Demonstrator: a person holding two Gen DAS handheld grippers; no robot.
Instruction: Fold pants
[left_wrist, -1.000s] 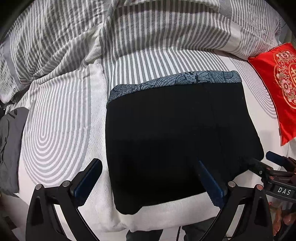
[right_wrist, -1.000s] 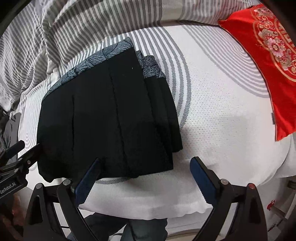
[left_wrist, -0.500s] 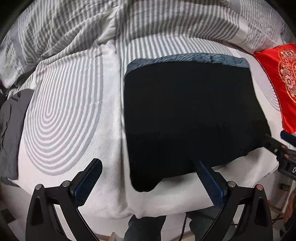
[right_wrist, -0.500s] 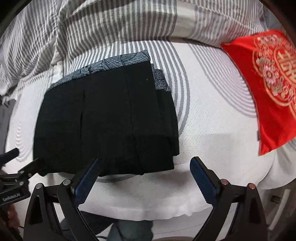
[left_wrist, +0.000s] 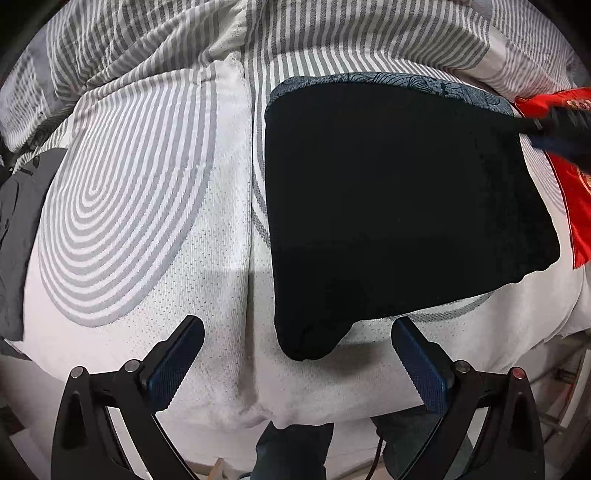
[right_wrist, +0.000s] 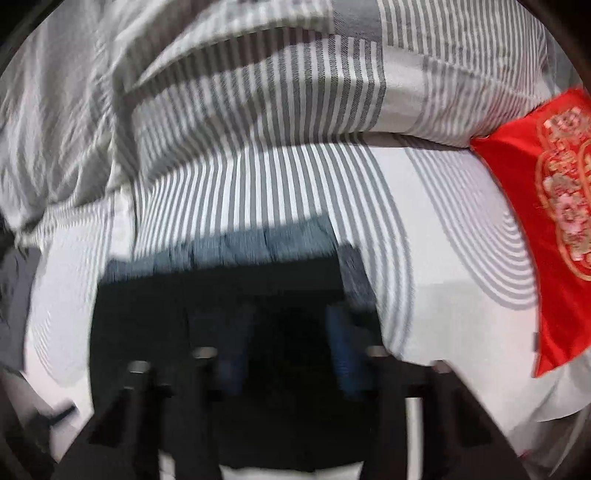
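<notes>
The black pants (left_wrist: 399, 206) are lying folded into a flat block on the bed (left_wrist: 147, 206), their patterned grey-blue waistband (left_wrist: 391, 79) facing the striped duvet (left_wrist: 332, 33). The left claw (left_wrist: 295, 362) is hovering wide apart at the bed's near edge, holding nothing. The right claw (right_wrist: 291, 350) is showing blurred over the pants; whether it is gripping them I cannot tell. A red cushion (right_wrist: 546, 236) is lying to the right.

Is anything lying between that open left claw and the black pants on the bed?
Nothing visible does. The left gripper hangs open just short of the folded pants, with only bare mattress cover between them. The red cushion lies beyond the pants' right edge, out of the way.
</notes>
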